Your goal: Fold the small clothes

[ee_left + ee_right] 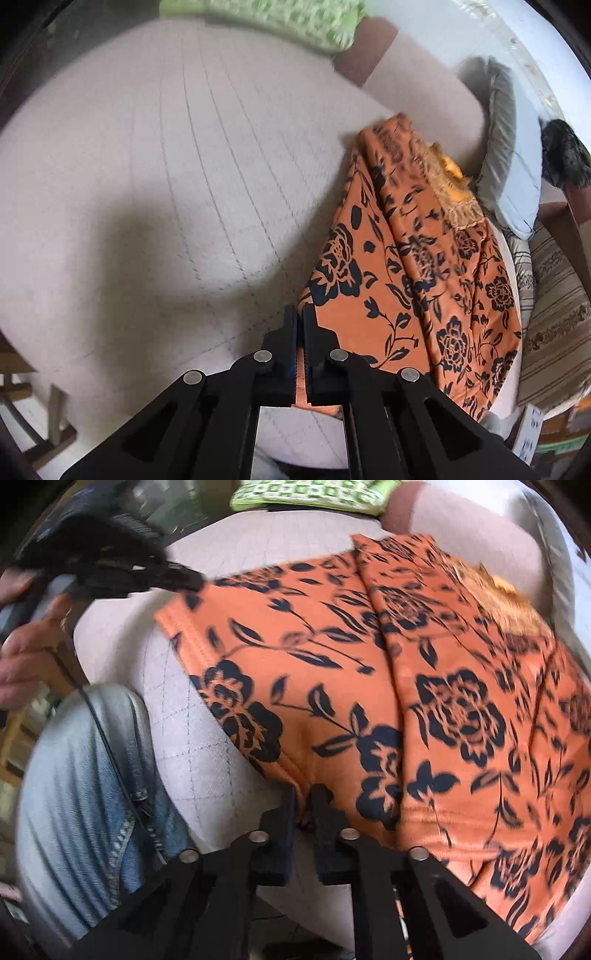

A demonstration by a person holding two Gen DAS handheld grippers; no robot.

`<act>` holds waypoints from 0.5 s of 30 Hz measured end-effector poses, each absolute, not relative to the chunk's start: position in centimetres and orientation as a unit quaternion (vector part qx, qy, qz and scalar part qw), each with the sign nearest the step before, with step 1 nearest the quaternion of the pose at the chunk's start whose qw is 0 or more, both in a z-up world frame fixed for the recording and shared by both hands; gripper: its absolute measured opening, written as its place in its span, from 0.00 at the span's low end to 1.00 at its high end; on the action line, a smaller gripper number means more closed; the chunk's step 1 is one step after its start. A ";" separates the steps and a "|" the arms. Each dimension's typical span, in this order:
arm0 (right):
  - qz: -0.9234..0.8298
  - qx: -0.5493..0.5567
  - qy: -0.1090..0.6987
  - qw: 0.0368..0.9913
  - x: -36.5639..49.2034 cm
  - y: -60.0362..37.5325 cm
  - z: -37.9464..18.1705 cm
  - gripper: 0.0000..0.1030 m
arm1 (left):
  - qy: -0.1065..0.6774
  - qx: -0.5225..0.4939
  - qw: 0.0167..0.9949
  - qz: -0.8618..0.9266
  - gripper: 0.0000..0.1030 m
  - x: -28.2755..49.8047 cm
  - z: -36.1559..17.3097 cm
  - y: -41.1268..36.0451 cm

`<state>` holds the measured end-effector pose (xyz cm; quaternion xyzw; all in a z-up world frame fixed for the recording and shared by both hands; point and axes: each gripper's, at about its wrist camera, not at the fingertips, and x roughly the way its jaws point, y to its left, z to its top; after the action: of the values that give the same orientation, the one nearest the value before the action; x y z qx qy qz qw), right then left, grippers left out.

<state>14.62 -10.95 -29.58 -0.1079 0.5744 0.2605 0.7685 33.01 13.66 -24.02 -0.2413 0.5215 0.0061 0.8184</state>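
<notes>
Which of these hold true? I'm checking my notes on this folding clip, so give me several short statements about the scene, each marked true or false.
1. The orange fabric with black flowers lies on a pale quilted cushion. True.
2. The left tool is wide open above bare cushion. False: it is shut on the fabric's edge.
3. The right tool pinches the fabric's near edge. True.
4. The fabric is plain blue. False: orange with a black floral print.
5. A light blue denim leg shows in the right wrist view. True.
</notes>
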 end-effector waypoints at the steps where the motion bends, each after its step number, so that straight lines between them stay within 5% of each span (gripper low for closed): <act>1: 0.264 -0.094 0.576 0.767 14.5 -11.3 -29.0 0.04 | 0.519 -0.231 0.823 0.009 0.01 32.3 -23.3 13.6; 7: 0.263 -0.065 0.617 0.739 14.4 -12.3 -30.8 0.05 | 0.577 -0.100 0.803 0.110 0.02 32.9 -27.4 12.6; 10: 0.283 0.002 0.599 0.749 14.3 -15.2 -28.1 0.10 | 0.565 -0.135 0.809 0.089 0.02 31.6 -26.1 12.9; 13: 0.279 0.052 0.551 0.785 13.6 -19.8 -22.8 0.43 | 0.510 -0.160 0.843 0.052 0.06 28.8 -21.3 11.6; 15: 0.270 0.098 0.517 0.806 13.3 -23.4 -19.6 0.55 | 0.488 -0.153 0.859 0.014 0.29 27.2 -18.7 8.7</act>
<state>13.31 -23.42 -19.63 0.0977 0.5173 0.2697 0.8063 27.15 8.74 -18.65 -0.1528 0.4884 0.0135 0.8590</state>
